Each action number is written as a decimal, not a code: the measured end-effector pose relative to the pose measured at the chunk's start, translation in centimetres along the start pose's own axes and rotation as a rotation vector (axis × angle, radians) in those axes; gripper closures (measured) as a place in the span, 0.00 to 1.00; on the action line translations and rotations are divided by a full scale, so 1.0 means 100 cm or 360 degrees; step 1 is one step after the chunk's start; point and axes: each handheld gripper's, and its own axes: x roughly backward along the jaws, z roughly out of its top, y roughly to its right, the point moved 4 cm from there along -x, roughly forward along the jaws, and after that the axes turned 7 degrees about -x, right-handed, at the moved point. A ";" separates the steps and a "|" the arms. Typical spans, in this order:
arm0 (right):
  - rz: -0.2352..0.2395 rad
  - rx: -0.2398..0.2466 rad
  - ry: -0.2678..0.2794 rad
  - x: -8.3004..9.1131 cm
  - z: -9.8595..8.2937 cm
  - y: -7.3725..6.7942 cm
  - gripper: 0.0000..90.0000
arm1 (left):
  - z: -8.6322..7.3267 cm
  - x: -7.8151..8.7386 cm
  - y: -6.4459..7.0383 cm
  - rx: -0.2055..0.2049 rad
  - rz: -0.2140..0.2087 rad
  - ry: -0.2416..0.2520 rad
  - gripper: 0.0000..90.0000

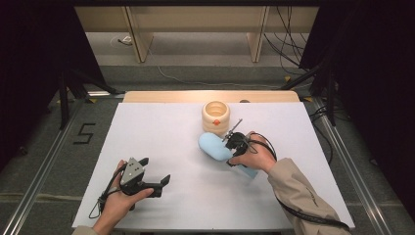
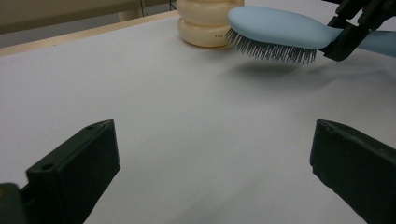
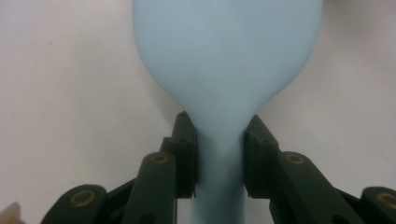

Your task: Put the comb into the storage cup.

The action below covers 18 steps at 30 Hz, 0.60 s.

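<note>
Your right hand-held gripper (image 1: 235, 143) pinches the narrow neck of the pale blue plastic hairbrush (image 1: 215, 146), its two black jaws pressed against either side where the oval head tapers into the handle (seen closely in the right gripper view (image 3: 219, 158)). The hairbrush (image 2: 275, 28) is held clear of the white worktop (image 1: 161, 132), bristles pointing down and casting a shadow on the surface below, with its head just beside the cream, ridged, round container (image 1: 216, 116) that stands near the worktop's far edge. Your left hand-held gripper (image 1: 156, 182) rests low over the near left part of the worktop, well apart from the brush, its jaws spread wide with nothing between them.
</note>
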 end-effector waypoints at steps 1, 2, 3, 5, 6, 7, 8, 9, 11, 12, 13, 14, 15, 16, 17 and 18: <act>0.0005 -0.0002 0.0008 0.001 0.000 0.000 0.78 | 0.000 0.000 0.000 0.0001 0.0000 0.0000 0.01; 0.0007 0.0004 0.0013 0.002 0.000 0.000 0.78 | 0.000 0.000 0.000 -0.0001 0.0001 -0.0001 0.01; 0.0006 0.0000 0.0015 0.003 0.000 0.000 0.78 | 0.000 0.000 0.000 -0.0001 0.0000 -0.0001 0.01; 0.0011 -0.0008 0.0029 0.004 0.001 -0.001 0.78 | 0.000 0.000 0.000 0.0000 0.0000 -0.0001 0.01; 0.0018 -0.0005 0.0034 0.004 0.001 -0.001 0.78 | 0.000 0.000 0.000 0.0000 0.0000 -0.0001 0.01; 0.0018 -0.0011 0.0039 0.005 0.001 -0.001 0.78 | 0.000 0.000 0.001 0.0004 -0.0003 -0.0001 0.01; 0.0017 -0.0013 0.0042 0.005 0.001 -0.001 0.78 | 0.000 0.000 0.001 0.0003 -0.0004 -0.0002 0.01; 0.0022 -0.0022 0.0053 0.005 0.001 -0.001 0.78 | 0.000 0.000 0.001 0.0003 -0.0004 -0.0002 0.01; 0.0033 -0.0030 0.0063 0.006 0.002 -0.001 0.78 | 0.000 -0.001 0.001 0.0006 -0.0005 -0.0001 0.01; 0.0033 -0.0030 0.0063 0.006 0.002 -0.001 0.78 | 0.000 -0.001 0.001 0.0007 -0.0006 -0.0002 0.01; 0.0035 -0.0027 0.0065 0.006 0.002 -0.001 0.78 | -0.001 -0.001 0.001 0.0008 -0.0007 -0.0002 0.01; 0.0032 -0.0030 0.0073 0.006 0.002 -0.002 0.78 | -0.001 -0.001 0.001 0.0010 -0.0008 -0.0002 0.01; 0.0035 -0.0036 0.0079 0.007 0.002 -0.002 0.78 | -0.001 -0.001 0.001 0.0011 -0.0009 -0.0001 0.01; 0.0039 -0.0040 0.0082 0.007 0.002 -0.002 0.78 | 0.000 -0.001 0.001 0.0012 -0.0012 0.0000 0.01; 0.0042 -0.0043 0.0090 0.007 0.003 -0.003 0.78 | 0.000 -0.001 0.001 0.0013 -0.0015 0.0001 0.01; 0.0043 -0.0048 0.0098 0.008 0.003 -0.003 0.78 | 0.000 -0.002 0.002 0.0012 -0.0015 0.0001 0.02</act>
